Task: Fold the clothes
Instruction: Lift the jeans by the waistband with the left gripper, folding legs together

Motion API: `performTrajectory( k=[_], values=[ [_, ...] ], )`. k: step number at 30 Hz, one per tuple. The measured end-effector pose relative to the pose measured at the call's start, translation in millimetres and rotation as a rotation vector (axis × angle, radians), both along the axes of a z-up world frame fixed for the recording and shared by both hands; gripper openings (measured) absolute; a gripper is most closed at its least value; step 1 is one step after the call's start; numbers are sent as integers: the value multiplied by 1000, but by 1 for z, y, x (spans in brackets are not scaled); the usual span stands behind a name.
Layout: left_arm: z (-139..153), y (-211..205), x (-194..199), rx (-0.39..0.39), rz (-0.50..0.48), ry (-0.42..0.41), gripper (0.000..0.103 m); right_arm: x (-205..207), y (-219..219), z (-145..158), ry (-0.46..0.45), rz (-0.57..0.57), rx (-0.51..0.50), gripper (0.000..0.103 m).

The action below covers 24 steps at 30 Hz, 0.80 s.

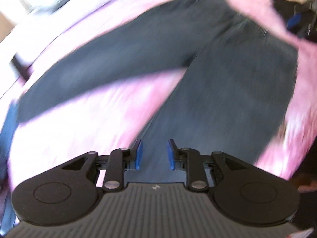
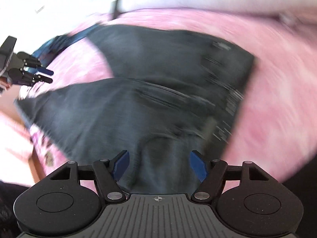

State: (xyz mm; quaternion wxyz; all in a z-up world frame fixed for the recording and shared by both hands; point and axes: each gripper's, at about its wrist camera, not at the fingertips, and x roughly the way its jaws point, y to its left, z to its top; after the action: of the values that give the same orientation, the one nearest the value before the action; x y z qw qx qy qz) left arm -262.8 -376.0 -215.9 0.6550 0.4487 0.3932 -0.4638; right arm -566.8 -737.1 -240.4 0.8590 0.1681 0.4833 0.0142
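From the left wrist camera I see my left claw (image 1: 154, 154) with its blue pads a short way apart and nothing between them; only denim shows far below the gap. The pair of dark blue-grey denim jeans (image 1: 178, 63) lies spread on the pink patterned bed cover (image 1: 95, 119), its two legs splayed apart with a wedge of pink between them. The picture is heavily smeared, so I cannot read seams or hems. My worry here is a blind grab: if I come down on a leg while the view is this blurred, I could pinch the bed cover along with the denim, or catch only one layer, and the fold would drag crooked.

From the right wrist camera, my right claw (image 2: 158, 166) stands wide apart and empty, poised over the jeans' waist end, where pocket shapes show faintly. The left claw appears at the far left edge, above the pink cover and beside the nearer leg's end, touching nothing that I can make out. The legs lie at an angle to each other, so I judge no fold is made yet. If I lift the waist without matching the leg ends, the denim's weight could pull the heap lopsided, or slide it towards the bed's near edge.
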Motion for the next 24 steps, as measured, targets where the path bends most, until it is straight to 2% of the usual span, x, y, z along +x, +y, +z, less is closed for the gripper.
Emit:
performTrajectory(
  k=[3, 7, 9, 11, 12, 15, 18, 19, 22, 24],
  values=[
    [15, 71, 11, 40, 97, -26, 28, 37, 39, 12, -28, 134, -33, 71],
    [24, 156, 31, 46, 211, -43, 29, 95, 101, 25, -61, 275, -31, 71],
    [22, 196, 44, 28, 239, -32, 30, 129, 136, 27, -82, 336, -27, 71],
    [13, 228, 56, 13, 225, -20, 35, 164, 176, 27, -93, 394, -33, 71],
    [7, 245, 64, 11, 201, -14, 36, 182, 197, 26, -92, 422, -41, 71],
    [-16, 281, 69, 28, 52, -40, 37, 230, 258, 16, -54, 472, -63, 71],
    [-37, 313, 78, 53, -113, -98, 41, 268, 318, 6, -8, 543, -50, 71],
    [-42, 319, 84, 58, -93, -103, 41, 280, 338, 3, 7, 571, -46, 71],
    [-57, 326, 107, 7, -228, -99, 42, 304, 395, -9, 33, 724, -86, 71],
    [-65, 320, 124, -33, -334, -41, 43, 307, 427, -15, 40, 845, -161, 71]
  ],
)
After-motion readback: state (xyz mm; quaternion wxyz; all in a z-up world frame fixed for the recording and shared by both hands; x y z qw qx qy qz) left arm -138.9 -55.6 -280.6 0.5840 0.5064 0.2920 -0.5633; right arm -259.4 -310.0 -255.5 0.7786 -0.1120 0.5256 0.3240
